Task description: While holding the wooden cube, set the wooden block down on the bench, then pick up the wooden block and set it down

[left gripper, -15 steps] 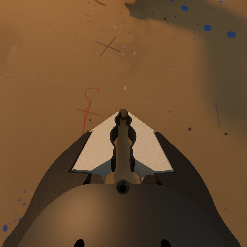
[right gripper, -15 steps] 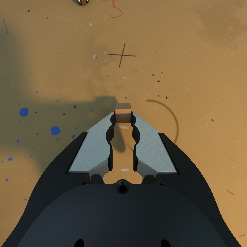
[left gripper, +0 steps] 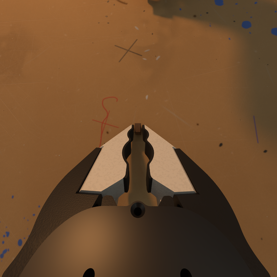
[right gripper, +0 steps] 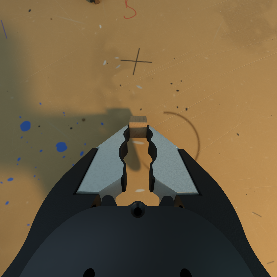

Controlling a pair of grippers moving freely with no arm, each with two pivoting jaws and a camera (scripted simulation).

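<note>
My left gripper (left gripper: 137, 125) stands low over the bench, its jaws a little apart. A small dark wooden block (left gripper: 137, 128) sits between its fingertips with a thin gap on each side, and seems to rest on the bench. My right gripper (right gripper: 138, 126) is shut on a pale wooden cube (right gripper: 138, 127) and holds it just above the bench, over its own shadow. The tip of the left gripper (right gripper: 93, 1) shows at the top edge of the right wrist view.
The bench (left gripper: 60, 75) is scratched orange-brown board. It bears a black cross (left gripper: 128, 51), which also shows in the right wrist view (right gripper: 136, 61), a red scribble (left gripper: 105, 116), blue paint spots (right gripper: 25, 125) and a dark arc (right gripper: 193, 134). The right gripper's broad shadow lies at upper right in the left view.
The left jaws have eased off the small block, which now shows lower between the fingertips. The left view has shifted slightly sideways. The right gripper and cube have not moved.
</note>
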